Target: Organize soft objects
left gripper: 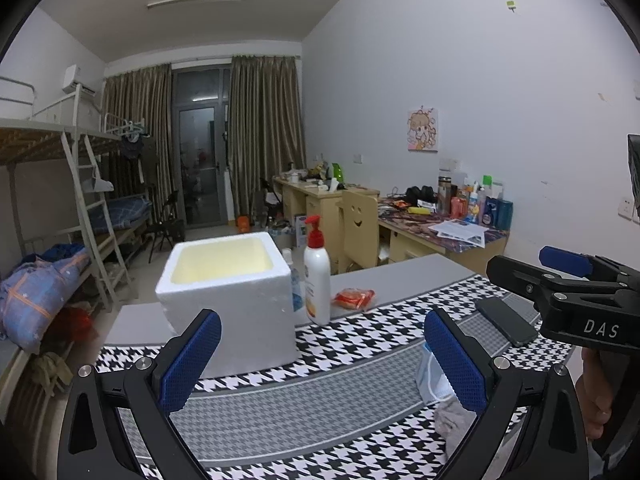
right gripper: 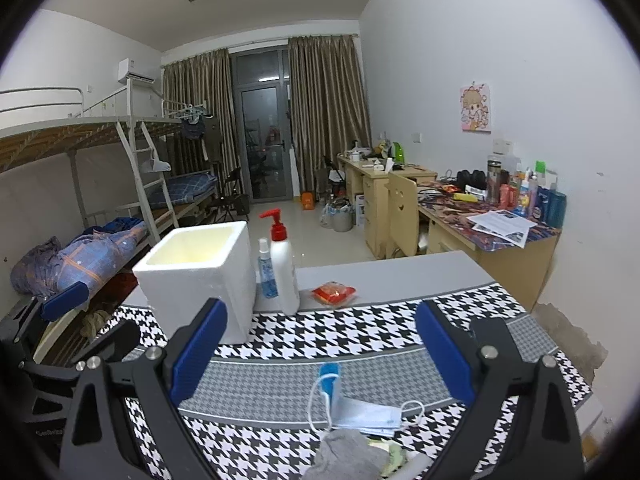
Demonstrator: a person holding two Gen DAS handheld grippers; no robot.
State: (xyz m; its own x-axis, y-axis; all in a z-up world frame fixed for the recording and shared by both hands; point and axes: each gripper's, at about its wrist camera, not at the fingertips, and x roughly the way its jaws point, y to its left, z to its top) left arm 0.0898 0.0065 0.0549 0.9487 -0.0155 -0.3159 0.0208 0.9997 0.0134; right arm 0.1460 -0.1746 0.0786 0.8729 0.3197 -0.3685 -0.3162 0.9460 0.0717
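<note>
The white letters "DAS" stand on the black plastic body of the right gripper [left gripper: 566, 276], seen at the right edge of the left wrist view. Faint pale lettering is on the black body of the left gripper [right gripper: 72, 300], low at the left of the right wrist view, but it is too blurred to read. The labels on the white pump bottle with red cap [left gripper: 317, 276] and on the printed papers [left gripper: 460, 230] are too small to read.

Matt white foam box [right gripper: 200, 272], glossy plastic pump bottle [right gripper: 285, 268], woven houndstooth cloth [right gripper: 360, 332].
</note>
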